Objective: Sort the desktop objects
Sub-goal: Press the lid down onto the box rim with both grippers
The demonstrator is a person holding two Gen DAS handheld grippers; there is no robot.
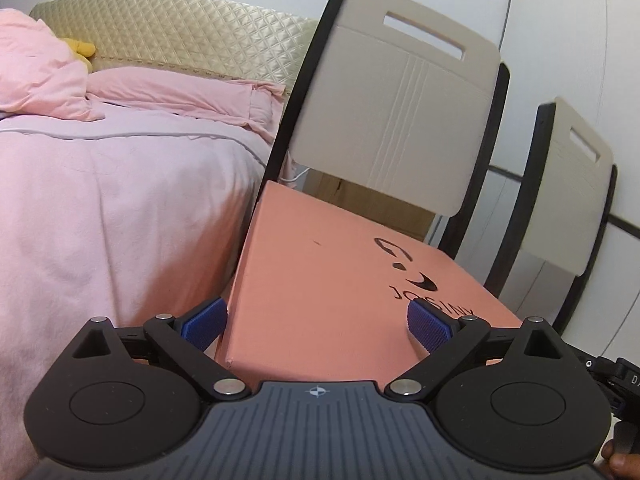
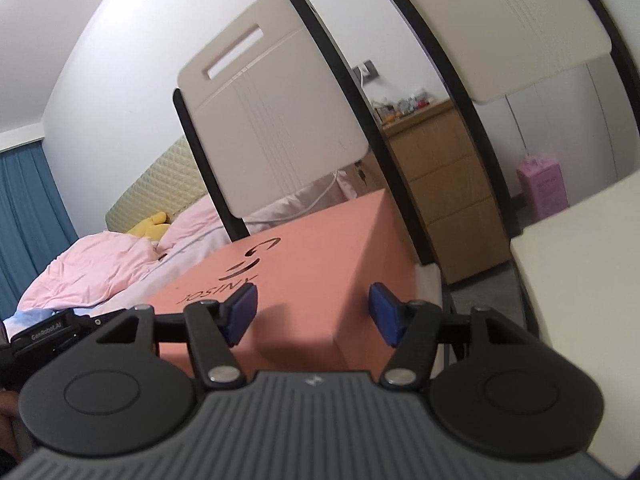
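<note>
Holding a gripper in each hand, I have both pointed at the box [image 1: 328,280], a salmon-pink carton with a black logo and lettering on its lid. It sits on a chair seat, right beside the bed [image 1: 112,184] with its pink bedding.

My left gripper [image 1: 316,328] is spread wide, its blue pads [image 1: 204,322] apart and nothing between them. One pad lies off the box's near left corner and the other lies over the lid near the lettering; whether either pad touches the carton, I cannot tell.

My right gripper [image 2: 312,312] is also wide, holding nothing. Its blue pads [image 2: 242,308] straddle the box's near right corner as seen from that wrist, the left pad over the lid and the right pad [image 2: 386,312] beside the side wall. I cannot tell whether they touch.

Behind the box rises the chair back [image 1: 396,112], beige with black rails and a slot handle. A second chair [image 1: 576,184] stands to its right. In the right wrist view a dresser [image 2: 440,184] stands farther back with small items on top, a pink carton [image 2: 544,188] on the floor next to it, and a white table [image 2: 584,272] edge at my right. A yellow toy [image 2: 152,226] lies on the bed near the quilted headboard [image 1: 168,36]
</note>
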